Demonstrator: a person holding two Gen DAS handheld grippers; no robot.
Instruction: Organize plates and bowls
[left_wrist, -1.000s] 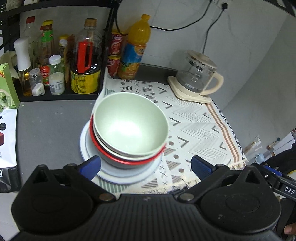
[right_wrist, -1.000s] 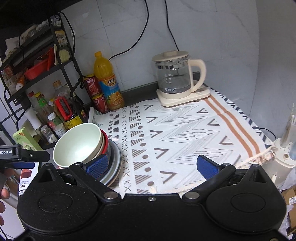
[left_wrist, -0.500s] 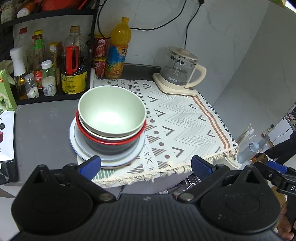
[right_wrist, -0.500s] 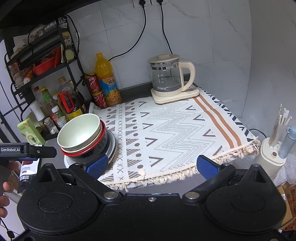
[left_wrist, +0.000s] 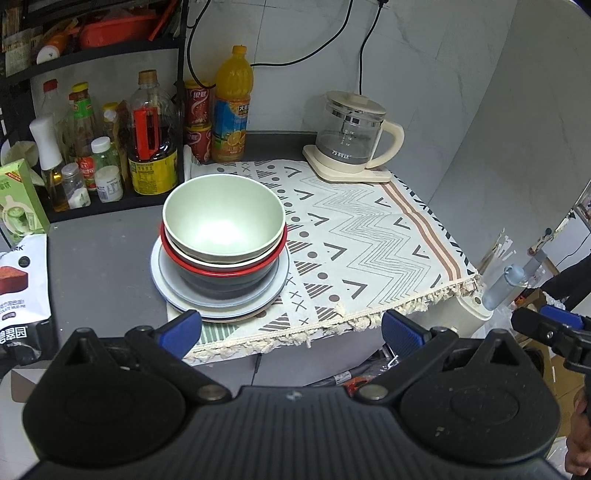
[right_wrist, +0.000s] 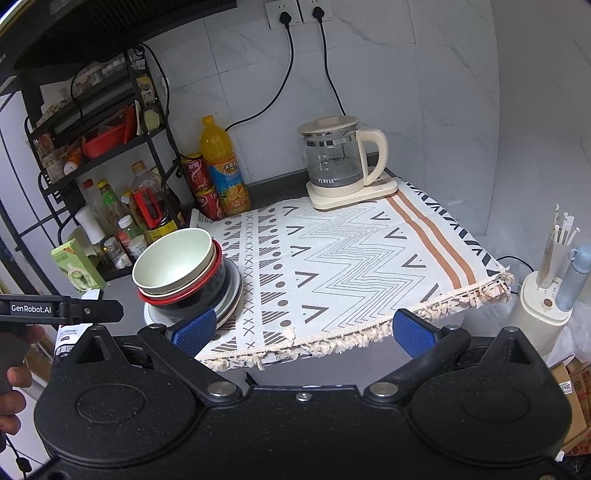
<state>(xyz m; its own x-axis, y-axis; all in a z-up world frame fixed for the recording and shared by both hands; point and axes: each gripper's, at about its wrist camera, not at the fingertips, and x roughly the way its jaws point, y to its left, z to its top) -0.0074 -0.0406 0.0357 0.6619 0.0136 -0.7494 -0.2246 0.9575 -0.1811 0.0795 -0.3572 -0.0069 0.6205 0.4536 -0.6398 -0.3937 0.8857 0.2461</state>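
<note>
A pale green bowl (left_wrist: 223, 218) sits on top of the stack, nested in a white bowl (left_wrist: 192, 256) that rests inside a dark bowl with a red rim (left_wrist: 225, 280); the three stand on a pile of pale blue-grey plates (left_wrist: 218, 308). The whole stack rests at the left edge of a patterned cloth with a fringe (left_wrist: 369, 236), partly over the dark grey counter (left_wrist: 99, 251). From the right wrist view the stack leans slightly toward the shelf side, the green bowl (right_wrist: 173, 260) uppermost. The left gripper (left_wrist: 291, 328) hovers in front of the counter edge with its blue-padded fingers (left_wrist: 183, 326) spread wide and nothing between them, the left pad just in front of the plates. The right gripper (right_wrist: 301, 330) is likewise wide open and empty, its left pad near the stack's front. Behind the stack a black rack (left_wrist: 110, 201) holds sauce bottles and jars; beside it stand red cans (left_wrist: 197, 122) and an orange juice bottle (left_wrist: 232, 107). A glass kettle with a cream handle (left_wrist: 351, 136) stands on its base at the far right corner of the cloth, well apart from the stack.
</note>
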